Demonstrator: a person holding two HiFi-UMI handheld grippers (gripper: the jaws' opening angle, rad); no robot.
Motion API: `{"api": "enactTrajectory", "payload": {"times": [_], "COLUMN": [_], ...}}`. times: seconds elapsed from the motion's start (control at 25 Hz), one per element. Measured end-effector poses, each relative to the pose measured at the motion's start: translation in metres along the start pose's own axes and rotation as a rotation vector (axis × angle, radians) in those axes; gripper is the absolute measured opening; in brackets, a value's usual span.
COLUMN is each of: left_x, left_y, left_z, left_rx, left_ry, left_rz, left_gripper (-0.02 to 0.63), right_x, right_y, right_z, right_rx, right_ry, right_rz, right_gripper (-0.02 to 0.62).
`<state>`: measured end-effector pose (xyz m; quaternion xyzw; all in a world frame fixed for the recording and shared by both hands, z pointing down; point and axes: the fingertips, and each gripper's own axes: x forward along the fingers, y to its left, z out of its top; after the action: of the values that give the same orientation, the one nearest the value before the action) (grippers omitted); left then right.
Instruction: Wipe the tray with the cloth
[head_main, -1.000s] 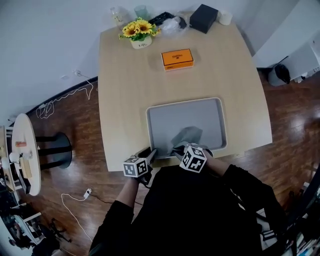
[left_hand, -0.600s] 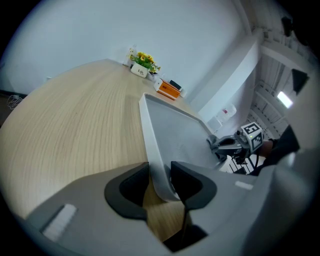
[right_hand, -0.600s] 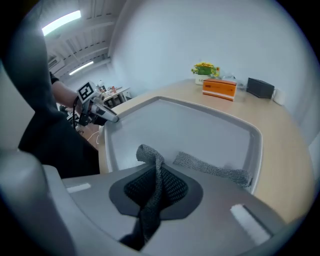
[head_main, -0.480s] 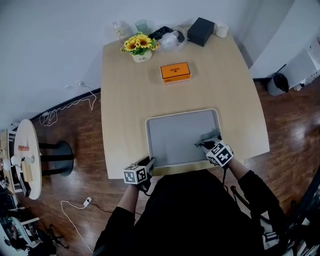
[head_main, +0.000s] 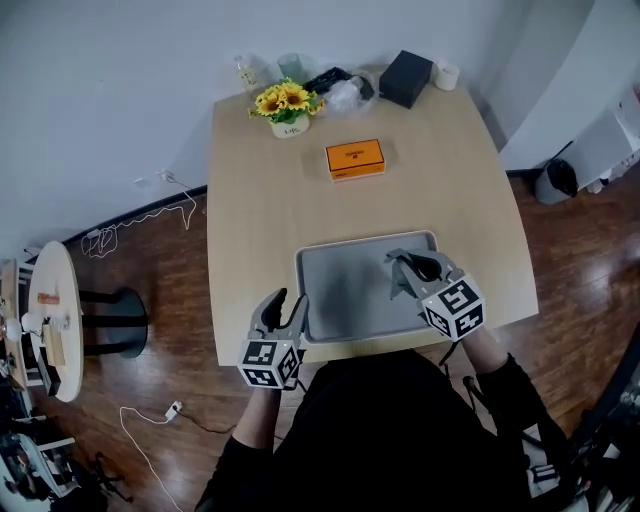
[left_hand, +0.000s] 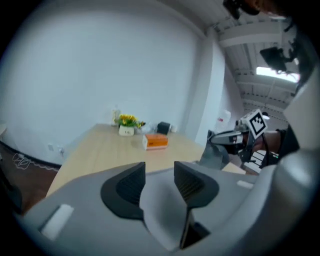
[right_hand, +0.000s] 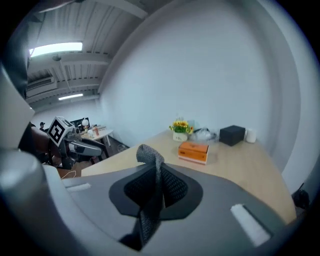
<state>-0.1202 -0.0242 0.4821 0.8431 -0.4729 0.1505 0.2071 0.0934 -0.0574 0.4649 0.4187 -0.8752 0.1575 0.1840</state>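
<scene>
The grey tray (head_main: 345, 285) lies on the wooden table (head_main: 260, 200) near its front edge. My right gripper (head_main: 402, 266) hangs over the tray's right part, shut on the grey cloth (head_main: 396, 276). In the right gripper view the cloth (right_hand: 151, 172) is pinched between the black pads, with a fold sticking up above them. My left gripper (head_main: 283, 303) is raised just off the tray's front left corner. Its jaws stand apart, and the left gripper view shows nothing held between them (left_hand: 159, 184). That view also shows the right gripper (left_hand: 226, 140) with the cloth (left_hand: 214, 157) hanging from it.
At the table's far end stand an orange box (head_main: 355, 159), a pot of yellow flowers (head_main: 286, 104), a black box (head_main: 407, 77), a white cup (head_main: 446, 75) and a plastic bag (head_main: 347, 94). A round side table (head_main: 52, 315) is on the floor at left.
The right gripper carried the cloth from the tray's front middle to its right side, then lifted it off. The left gripper left the tray's front left corner, rose and shows open jaws.
</scene>
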Motion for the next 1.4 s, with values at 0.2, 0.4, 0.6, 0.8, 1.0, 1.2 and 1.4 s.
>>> {"api": "enactTrajectory", "payload": {"times": [0.2,0.4,0.6,0.8,1.0,1.2,1.4], "left_x": [-0.015,-0.022,-0.018,-0.020,-0.024,-0.029,-0.032], "left_y": [-0.057,-0.083,-0.077,-0.072,-0.071,-0.065,-0.054], "left_z": [0.111,0.133,0.116,0.102,0.096,0.093,0.093], "left_rx": [0.120,0.178,0.120,0.085,0.085,0.074,0.066], "left_ry": [-0.266,-0.311,-0.266,-0.229,-0.218,-0.214,-0.223], "left_rz": [-0.097,-0.093,-0.061,-0.026,-0.019,-0.010,-0.011], "left_gripper": [0.147,0.142,0.137,0.132,0.132,0.130,0.131], "right_x": [-0.081,-0.150,-0.161,-0.121,-0.086,-0.095,-0.124], "right_y": [-0.041,-0.104,-0.138,-0.170,-0.195,-0.200,-0.170], "right_z": [0.069,0.066,0.029,-0.068,-0.176,-0.198,-0.108], "right_rx": [0.043,0.158,0.172,0.223,0.299,0.408,0.342], "right_ry": [-0.276,-0.373,-0.327,-0.096,0.160,0.176,-0.037], "right_rz": [-0.187,-0.388,-0.478,-0.522,-0.559,-0.619,-0.641], "right_gripper": [0.014,0.015,0.015,0.014,0.015,0.020,0.057]}}
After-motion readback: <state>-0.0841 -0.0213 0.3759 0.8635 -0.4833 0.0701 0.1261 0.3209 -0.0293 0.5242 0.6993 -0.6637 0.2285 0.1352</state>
